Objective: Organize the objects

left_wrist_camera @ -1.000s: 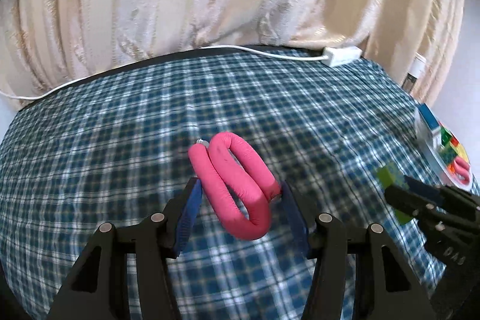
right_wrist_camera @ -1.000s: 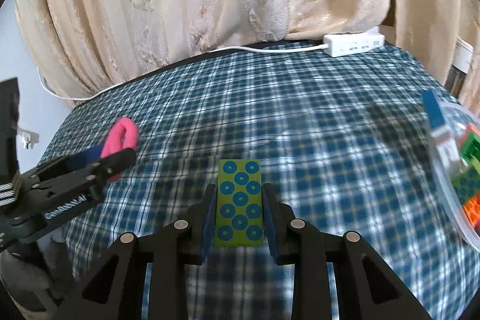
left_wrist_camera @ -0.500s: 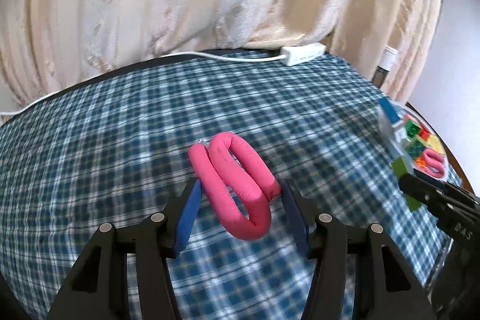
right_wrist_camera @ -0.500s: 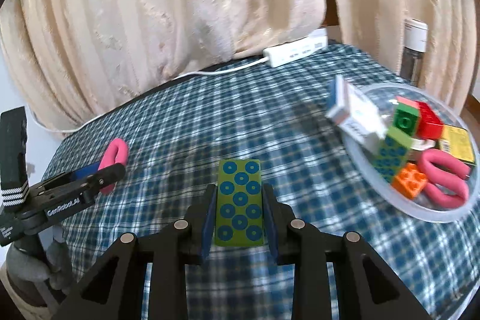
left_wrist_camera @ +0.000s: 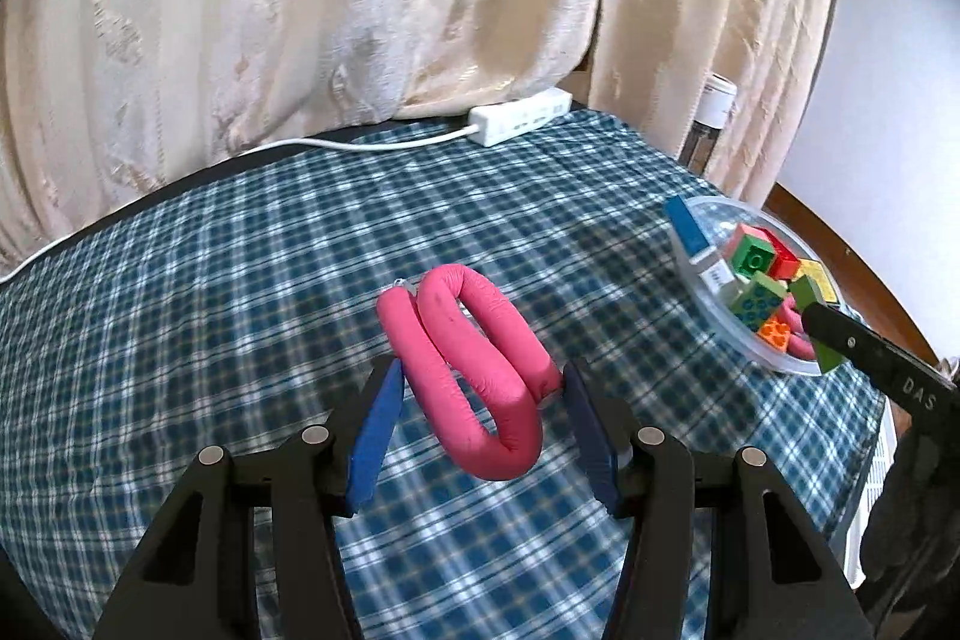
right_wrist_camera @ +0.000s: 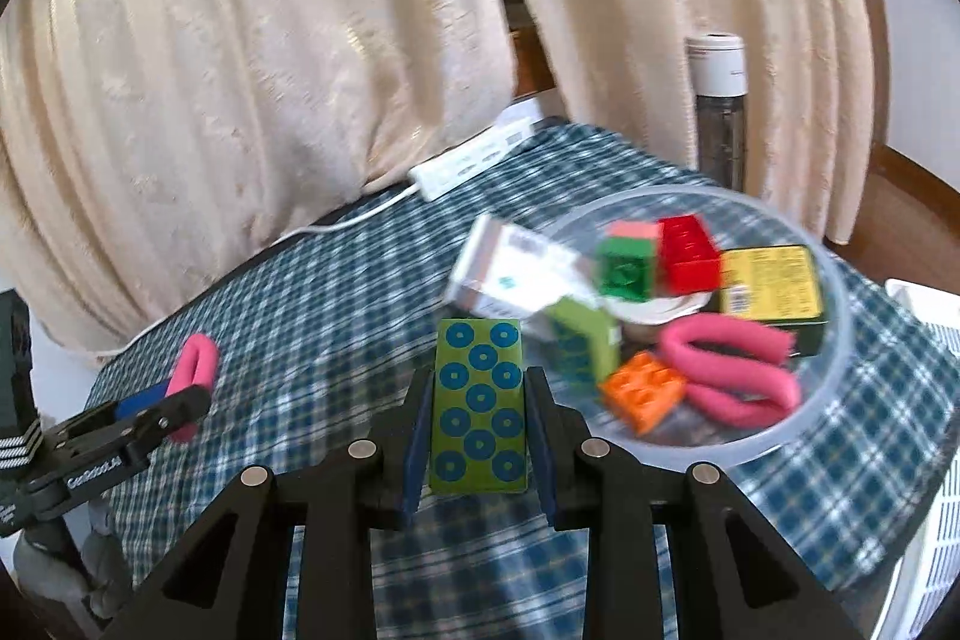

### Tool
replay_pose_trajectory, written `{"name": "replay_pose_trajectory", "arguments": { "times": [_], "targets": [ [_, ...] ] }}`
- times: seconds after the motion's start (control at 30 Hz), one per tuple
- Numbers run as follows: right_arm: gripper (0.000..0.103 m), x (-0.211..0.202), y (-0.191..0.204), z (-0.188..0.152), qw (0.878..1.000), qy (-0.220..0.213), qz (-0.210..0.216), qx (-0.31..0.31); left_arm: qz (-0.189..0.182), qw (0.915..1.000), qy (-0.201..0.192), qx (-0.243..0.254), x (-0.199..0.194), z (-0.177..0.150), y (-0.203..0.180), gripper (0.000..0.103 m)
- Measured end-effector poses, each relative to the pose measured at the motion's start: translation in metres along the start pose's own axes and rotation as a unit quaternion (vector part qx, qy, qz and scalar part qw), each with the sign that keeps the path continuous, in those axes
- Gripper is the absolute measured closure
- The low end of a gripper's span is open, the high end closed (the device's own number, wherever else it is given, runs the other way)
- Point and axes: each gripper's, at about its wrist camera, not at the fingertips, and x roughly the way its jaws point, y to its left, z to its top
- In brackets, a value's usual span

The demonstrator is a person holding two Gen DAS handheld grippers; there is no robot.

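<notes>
Right tool [right_wrist_camera: 479, 421] grasping green card [right_wrist_camera: 479, 409] nears crowded bowl [right_wrist_camera: 831, 370]; left tool [left_wrist_camera: 477, 421] loosely clenching pink loop [left_wrist_camera: 474, 370] risks slippage.

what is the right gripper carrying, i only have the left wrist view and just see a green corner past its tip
Observer: The right gripper is shut on a green block with blue circles.
Operator: is it over the bowl yet
Observer: Not quite; in the right wrist view the block's far end sits just short of the clear bowl's near rim.
Operator: anything like my pink thing already in there
Observer: Yes, a second pink foam loop lies at the bowl's front right, beside an orange brick.
Operator: what's behind the bowl
Observer: A bottle with a white cap stands by the curtain.
</notes>
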Motion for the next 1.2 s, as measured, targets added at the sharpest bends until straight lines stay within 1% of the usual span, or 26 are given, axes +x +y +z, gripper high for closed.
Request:
{"name": "replay_pose_trajectory", "arguments": {
  "times": [0.17, 0.43, 0.77, 0.93, 0.97, 1.1, 1.2],
  "targets": [
    [0.072, -0.002, -0.026, 0.008, 1.0, -0.013, -0.019, 0.009, -0.008, 0.9999, 0.0, 0.009, 0.005, 0.007, -0.021, 0.047],
    [0.072, 0.015, -0.053, 0.014, 0.999, -0.009, -0.033, 0.014, -0.014, 0.9996, 0.0, 0.025, 0.015, 0.023, -0.051, 0.047],
    [0.072, 0.037, -0.056, 0.016, 1.0, 0.007, -0.018, -0.011, -0.021, 0.9985, 0.0, 0.051, 0.025, 0.04, -0.086, 0.047],
    [0.072, 0.04, -0.064, 0.017, 1.0, 0.008, -0.011, -0.003, -0.024, 0.9979, 0.0, 0.061, 0.029, 0.047, -0.099, 0.047],
    [0.071, 0.039, -0.066, 0.017, 1.0, 0.007, -0.009, -0.002, -0.025, 0.9977, 0.0, 0.063, 0.03, 0.048, -0.102, 0.047],
    [0.059, 0.03, -0.072, 0.019, 1.0, -0.005, -0.001, 0.003, -0.031, 0.9969, 0.001, 0.072, 0.034, 0.052, -0.116, 0.047],
    [0.058, 0.022, -0.075, 0.019, 1.0, -0.015, 0.001, 0.001, -0.037, 0.9961, 0.002, 0.081, 0.038, 0.054, -0.127, 0.047]
  ]
}}
